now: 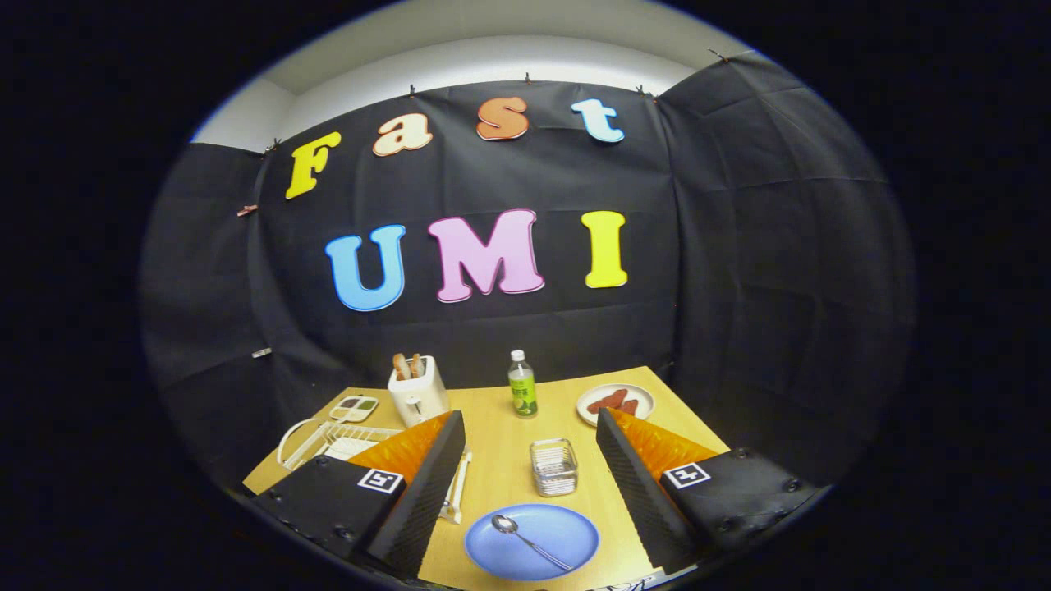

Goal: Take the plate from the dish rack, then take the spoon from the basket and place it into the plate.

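Note:
A blue plate lies flat on the wooden table, low between my two fingers. A metal spoon rests in the plate, bowl to the left, handle running right. Just beyond the plate stands a small clear basket with nothing visible in it. A white dish rack sits to the left, partly hidden behind my left finger. My gripper hangs above the table, open wide, with nothing between its fingers.
A white toaster with bread in it stands at the back left, a small divided tray beside it. A green-labelled bottle stands at the back middle. A white plate with reddish food sits at the back right.

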